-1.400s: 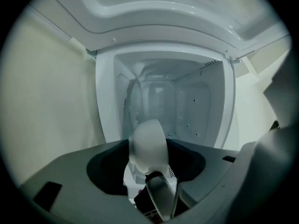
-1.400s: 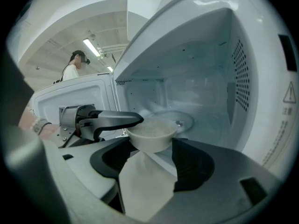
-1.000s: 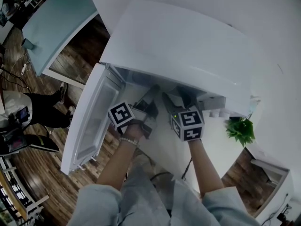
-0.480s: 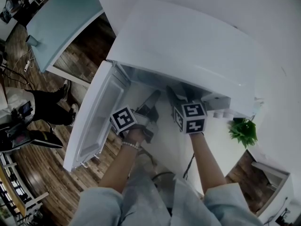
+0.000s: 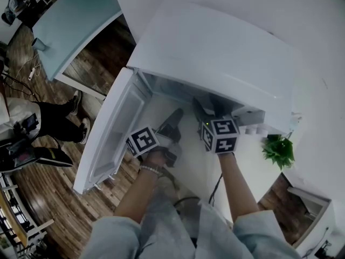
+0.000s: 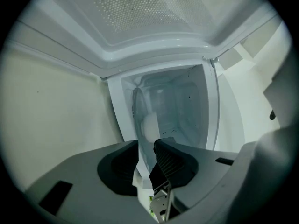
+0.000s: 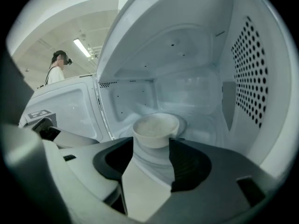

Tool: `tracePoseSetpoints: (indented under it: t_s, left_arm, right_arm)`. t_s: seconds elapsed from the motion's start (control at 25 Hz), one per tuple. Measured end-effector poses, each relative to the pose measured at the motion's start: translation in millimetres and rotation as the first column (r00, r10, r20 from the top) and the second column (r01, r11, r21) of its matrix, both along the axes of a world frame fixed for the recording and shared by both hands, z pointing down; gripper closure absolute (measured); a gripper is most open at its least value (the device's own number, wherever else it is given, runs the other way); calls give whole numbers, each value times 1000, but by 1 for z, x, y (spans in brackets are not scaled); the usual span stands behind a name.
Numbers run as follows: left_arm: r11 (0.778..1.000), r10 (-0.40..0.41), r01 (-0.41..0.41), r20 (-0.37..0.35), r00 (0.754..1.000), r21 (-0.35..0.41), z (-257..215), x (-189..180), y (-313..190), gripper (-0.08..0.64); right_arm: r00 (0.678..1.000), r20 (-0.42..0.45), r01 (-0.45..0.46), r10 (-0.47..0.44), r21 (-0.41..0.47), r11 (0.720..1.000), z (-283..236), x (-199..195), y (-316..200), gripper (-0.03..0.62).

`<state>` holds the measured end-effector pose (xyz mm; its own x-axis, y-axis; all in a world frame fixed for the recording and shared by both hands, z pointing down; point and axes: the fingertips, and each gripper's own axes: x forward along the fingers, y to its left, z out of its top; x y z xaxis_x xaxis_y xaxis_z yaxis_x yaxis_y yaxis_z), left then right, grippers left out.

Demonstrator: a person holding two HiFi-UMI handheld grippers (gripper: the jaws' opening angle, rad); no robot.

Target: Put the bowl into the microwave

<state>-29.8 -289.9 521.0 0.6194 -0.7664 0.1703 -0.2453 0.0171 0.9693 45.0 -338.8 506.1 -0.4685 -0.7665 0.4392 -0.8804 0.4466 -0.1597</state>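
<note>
A white microwave (image 5: pixel 215 47) stands with its door (image 5: pixel 113 128) swung open to the left. In the right gripper view a white bowl (image 7: pixel 155 127) rests on the glass turntable (image 7: pixel 184 125) inside the cavity. My right gripper (image 7: pixel 153 143) reaches in, and its jaws hug both sides of the bowl's lower body with no gap showing. In the head view the right gripper (image 5: pixel 204 108) is under the microwave's top and the bowl is hidden. My left gripper (image 5: pixel 171 122) is at the door. Its jaws (image 6: pixel 147 146) are closing, with the door's (image 6: pixel 173 106) edge between them.
The cavity's perforated right wall (image 7: pixel 252 73) is close beside the right jaw. A small green plant (image 5: pixel 278 150) stands on the white counter at the right. A pale blue table (image 5: pixel 70 20) and a person's legs (image 5: pixel 54 125) are at the left; another person (image 7: pixel 56 71) stands behind.
The left gripper has drawn back from the cavity toward the open door. The right gripper has shifted slightly right at the opening.
</note>
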Motion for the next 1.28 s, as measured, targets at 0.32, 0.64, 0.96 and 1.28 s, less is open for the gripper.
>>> tracePoseSetpoints:
  t_s: [0.32,0.64,0.96,1.28]
  left_arm:
    - [998,16,-23,127,992,58,-6,-2,5,568]
    - [986,-13,-15,162,987,169,-34,-8,10,563]
    - [962,15,-89,275,961,259,-54,-10,23,561]
    - [922,83,-207,356,931,326,-86,3,39,561]
  right_arm:
    - [999,36,-12,11,16,1000,-13,1,20,457]
    - [998,54,-30,28,41,999,-32,5,41,591]
    - [996,79,-44,39,62,997,-49,6,68,591]
    - [998,65,-32,26,83,996,-68,10,89,592]
